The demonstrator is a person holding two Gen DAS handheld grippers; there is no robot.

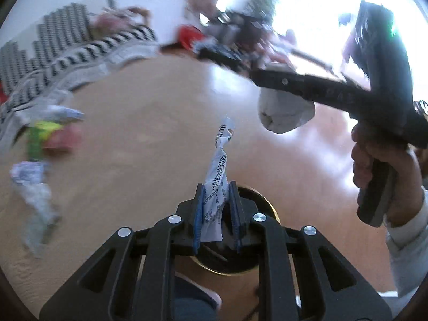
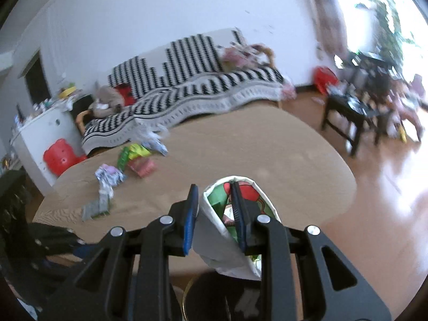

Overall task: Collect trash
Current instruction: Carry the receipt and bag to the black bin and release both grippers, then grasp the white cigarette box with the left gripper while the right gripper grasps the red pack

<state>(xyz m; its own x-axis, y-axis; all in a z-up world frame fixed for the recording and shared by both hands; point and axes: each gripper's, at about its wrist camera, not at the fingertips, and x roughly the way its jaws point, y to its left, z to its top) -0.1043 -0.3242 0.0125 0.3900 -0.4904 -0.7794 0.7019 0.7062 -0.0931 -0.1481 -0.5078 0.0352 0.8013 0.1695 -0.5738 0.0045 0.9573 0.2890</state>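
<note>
Between our left hand-held gripper's (image 1: 216,211) blue pads (image 1: 198,222) we pinch a twisted white wrapper (image 1: 218,171) with printed text; it sticks up and forward past the fingertips. Below those fingers sits a dark round bin (image 1: 263,200) with a gold rim, mostly hidden by the hand-held gripper.

Going left to right in the left wrist view, we see blurred litter (image 1: 40,160) on the bench's (image 1: 149,123) far left side: a pale crumpled piece, a green and yellow packet, a pink one. Further right, above the bench's edge, our right hand (image 1: 385,165) holds the right hand-held gripper (image 1: 267,76) by its grip, a white paper cup (image 1: 285,112) hanging from its fingers, crushed.

In the right wrist view, the right hand-held gripper (image 2: 214,211) is pressed onto the cup's (image 2: 214,230) wall: one pad (image 2: 190,216) outside, the other (image 2: 238,214) inside the mouth, against the red and green printed lining. Left of it, more scraps (image 2: 128,168) lie near the bench's (image 2: 240,149) far left edge, well apart from the cup. Behind the bench stands a sofa (image 2: 192,88) under a black-and-white zigzag throw; a dark side table (image 2: 350,109) is at right on the wooden floor (image 2: 374,214). A dark gold-edged rim (image 2: 187,291) shows under the fingers.
</note>
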